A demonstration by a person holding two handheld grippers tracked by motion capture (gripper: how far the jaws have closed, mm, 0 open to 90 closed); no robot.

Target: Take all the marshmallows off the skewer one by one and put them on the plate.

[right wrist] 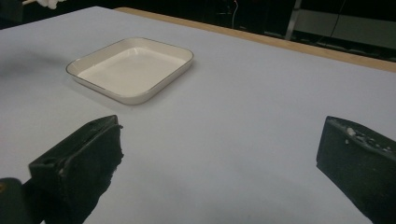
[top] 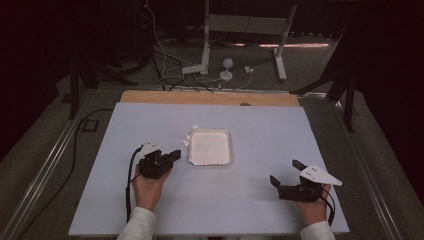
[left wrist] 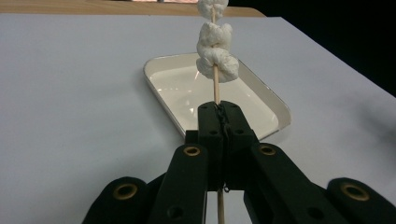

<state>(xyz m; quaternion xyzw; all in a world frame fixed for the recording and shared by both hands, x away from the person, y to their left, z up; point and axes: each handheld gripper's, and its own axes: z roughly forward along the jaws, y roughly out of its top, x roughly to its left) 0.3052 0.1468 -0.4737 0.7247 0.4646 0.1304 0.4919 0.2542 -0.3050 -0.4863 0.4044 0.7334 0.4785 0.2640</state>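
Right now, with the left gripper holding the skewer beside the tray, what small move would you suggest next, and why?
Probably bring the open right gripper toward the marshmallows: the left gripper is shut on the skewer by the tray, which looks empty.

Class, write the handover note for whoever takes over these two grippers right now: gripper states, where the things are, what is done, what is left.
Left gripper: shut on the wooden skewer, which carries white marshmallows and points toward the tray.
Right gripper: open, nothing between the jaws, at the near right of the table.
Tray: white, empty, mid-table on the pale sheet.
Done: skewer picked up and held beside the tray's left edge.
Left, probably: get the marshmallows into the tray, perhaps with the right gripper pulling them off.
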